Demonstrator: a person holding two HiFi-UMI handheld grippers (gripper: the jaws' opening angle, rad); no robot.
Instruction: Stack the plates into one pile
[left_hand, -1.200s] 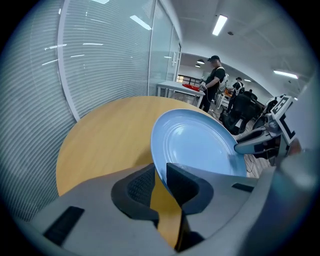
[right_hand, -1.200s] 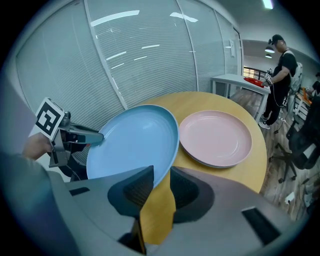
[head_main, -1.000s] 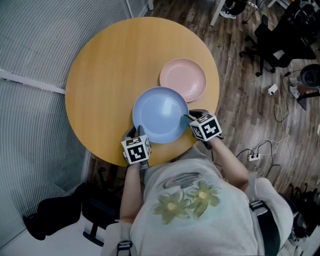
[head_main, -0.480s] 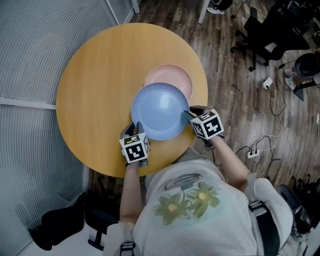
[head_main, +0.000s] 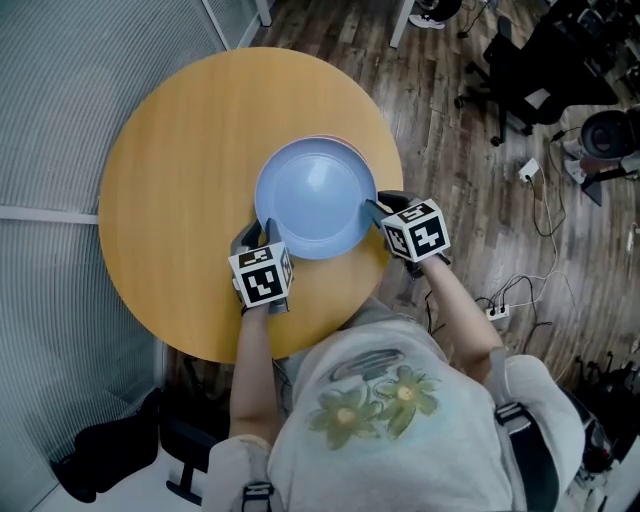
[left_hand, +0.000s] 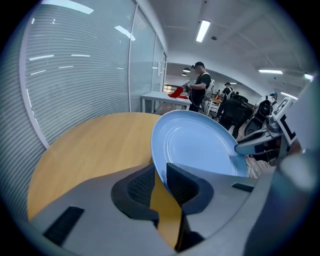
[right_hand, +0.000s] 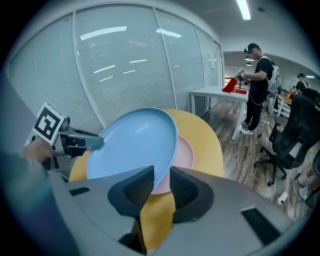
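A light blue plate (head_main: 315, 205) hangs just above the round wooden table (head_main: 180, 150), held at two opposite edges. My left gripper (head_main: 262, 230) is shut on its near-left rim, and in the left gripper view the rim runs between the black pads (left_hand: 161, 175). My right gripper (head_main: 371, 210) is shut on the right rim (right_hand: 162, 181). A pink plate (right_hand: 186, 152) lies on the table directly beneath the blue one. It is almost wholly covered in the head view and shows only past the blue rim in the right gripper view.
A glass wall with blinds (head_main: 60, 80) runs along the table's left. Black office chairs (head_main: 530, 60) and floor cables (head_main: 500, 300) lie to the right on the wood floor. A person (right_hand: 257, 80) stands by a white table (right_hand: 220, 92) in the distance.
Both grippers have carried the blue plate away from the table's near edge and over the pink plate, which was in plain sight before and is now almost hidden.
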